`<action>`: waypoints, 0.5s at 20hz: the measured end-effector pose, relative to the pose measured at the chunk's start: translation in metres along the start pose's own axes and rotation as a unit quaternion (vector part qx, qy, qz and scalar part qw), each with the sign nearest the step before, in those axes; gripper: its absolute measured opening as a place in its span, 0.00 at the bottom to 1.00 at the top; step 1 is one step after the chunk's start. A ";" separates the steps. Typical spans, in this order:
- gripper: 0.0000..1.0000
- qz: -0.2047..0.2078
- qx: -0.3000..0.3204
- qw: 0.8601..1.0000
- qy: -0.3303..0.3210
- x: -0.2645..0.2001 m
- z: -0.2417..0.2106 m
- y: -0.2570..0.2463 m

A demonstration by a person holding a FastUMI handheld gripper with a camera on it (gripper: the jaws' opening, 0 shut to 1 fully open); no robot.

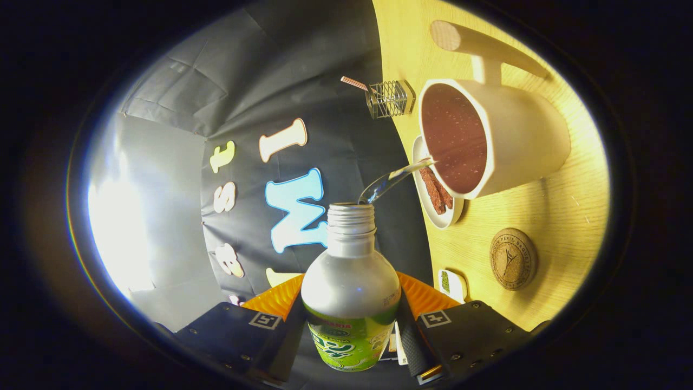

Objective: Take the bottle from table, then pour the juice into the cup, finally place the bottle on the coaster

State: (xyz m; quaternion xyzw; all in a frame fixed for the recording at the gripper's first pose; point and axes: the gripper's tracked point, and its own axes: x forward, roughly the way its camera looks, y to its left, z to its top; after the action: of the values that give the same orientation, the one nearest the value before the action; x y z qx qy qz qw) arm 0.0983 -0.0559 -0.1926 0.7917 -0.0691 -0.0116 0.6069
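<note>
My gripper [351,325] is shut on a silver bottle [351,281] with a green label, both fingers pressing its body. The view is rolled over, so the bottle is tipped and its uncapped threaded neck points at the white cup [520,141]. A clear stream [395,179] runs from the bottle's mouth over the cup's rim. The cup stands on the wooden table [541,216] and holds dark reddish liquid. A round cork coaster [513,259] lies on the table beside the cup, nearer the fingers, with nothing on it.
A small white dish [441,208] with brown sticks sits against the cup, close under the stream. A wire holder [389,99] with a striped straw stands at the table's edge beyond the cup. A small white dish [453,283] with green bits lies near the right finger.
</note>
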 end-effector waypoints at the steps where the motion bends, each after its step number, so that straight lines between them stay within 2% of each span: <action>1: 0.78 0.001 0.002 1.000 0.000 0.000 0.000 0.001; 10: 0.78 0.016 0.019 1.000 -0.008 0.002 0.001 0.010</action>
State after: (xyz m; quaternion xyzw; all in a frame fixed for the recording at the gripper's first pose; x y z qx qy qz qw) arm 0.0990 -0.0599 -0.1834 0.8017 -0.0865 -0.0074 0.5914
